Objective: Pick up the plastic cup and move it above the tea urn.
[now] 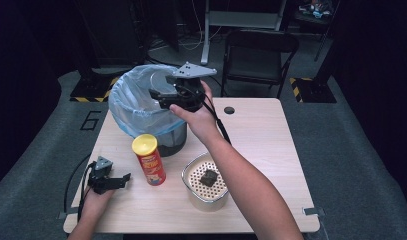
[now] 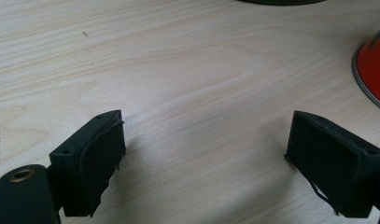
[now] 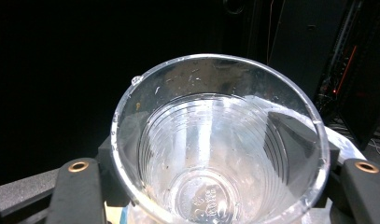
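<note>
**Right gripper clamps a cup over the bin**

I see my right gripper (image 1: 161, 95) at upper centre of the high view, clenched on a clear plastic cup (image 3: 220, 144) above the bin (image 1: 141, 107) with its blue liner. My left gripper (image 1: 116, 181) rests at lower left on the table (image 1: 271, 145), jaws spread wide and holding nothing, near the red can (image 1: 149, 160).

Your high view looks forward and down over the whole pale wooden table (image 1: 271, 150). Your left gripper view sits low and close over its near-left boards (image 2: 187, 74), catching the red snack can's (image 2: 375, 70) base. Your right gripper view stares closely into the clear ribbed plastic cup (image 3: 215, 154), facing the dark room.
</note>
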A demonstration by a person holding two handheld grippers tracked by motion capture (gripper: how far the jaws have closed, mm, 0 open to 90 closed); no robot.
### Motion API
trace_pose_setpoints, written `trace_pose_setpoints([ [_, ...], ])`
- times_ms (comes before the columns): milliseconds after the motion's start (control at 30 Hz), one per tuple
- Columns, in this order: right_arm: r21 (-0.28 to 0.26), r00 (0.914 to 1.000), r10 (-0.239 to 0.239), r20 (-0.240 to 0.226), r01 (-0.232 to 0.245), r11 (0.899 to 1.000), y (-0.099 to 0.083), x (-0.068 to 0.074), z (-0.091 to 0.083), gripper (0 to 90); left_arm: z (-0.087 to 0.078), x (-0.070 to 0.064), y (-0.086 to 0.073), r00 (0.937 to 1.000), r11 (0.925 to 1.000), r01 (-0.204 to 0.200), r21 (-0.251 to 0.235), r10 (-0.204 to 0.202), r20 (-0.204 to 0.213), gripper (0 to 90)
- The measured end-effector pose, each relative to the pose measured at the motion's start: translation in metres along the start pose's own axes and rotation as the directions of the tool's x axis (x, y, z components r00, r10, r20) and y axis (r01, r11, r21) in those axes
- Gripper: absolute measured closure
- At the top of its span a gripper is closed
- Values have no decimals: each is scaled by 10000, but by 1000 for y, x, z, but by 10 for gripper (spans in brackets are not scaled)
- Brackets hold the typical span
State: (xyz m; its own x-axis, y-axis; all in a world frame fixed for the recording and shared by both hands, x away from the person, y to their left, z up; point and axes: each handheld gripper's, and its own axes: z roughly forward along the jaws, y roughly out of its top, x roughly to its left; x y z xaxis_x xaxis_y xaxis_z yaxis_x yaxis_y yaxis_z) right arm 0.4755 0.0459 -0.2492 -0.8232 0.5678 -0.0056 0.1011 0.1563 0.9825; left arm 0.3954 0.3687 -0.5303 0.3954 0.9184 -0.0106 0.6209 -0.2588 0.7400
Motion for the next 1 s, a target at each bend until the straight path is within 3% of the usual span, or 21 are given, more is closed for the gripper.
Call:
trace_pose_setpoints([
  [167,238,10000,-23,42,22,9997,1,1,11,308,0,0,0,10000,10000,28,-19,-28,-15,112],
  [500,260,9968,52,794,-73,9996,1,-6,31,307,-1,-1,0,10000,10000,25,6,-25,-50,111],
  [700,710,9930,31,1183,-115,9974,5,-14,51,304,-1,0,0,10000,10000,-29,52,29,-30,110],
  [1000,1123,9928,261,1167,-393,9929,8,-18,73,286,-1,-2,-1,9999,9999,122,65,-122,-43,110],
])
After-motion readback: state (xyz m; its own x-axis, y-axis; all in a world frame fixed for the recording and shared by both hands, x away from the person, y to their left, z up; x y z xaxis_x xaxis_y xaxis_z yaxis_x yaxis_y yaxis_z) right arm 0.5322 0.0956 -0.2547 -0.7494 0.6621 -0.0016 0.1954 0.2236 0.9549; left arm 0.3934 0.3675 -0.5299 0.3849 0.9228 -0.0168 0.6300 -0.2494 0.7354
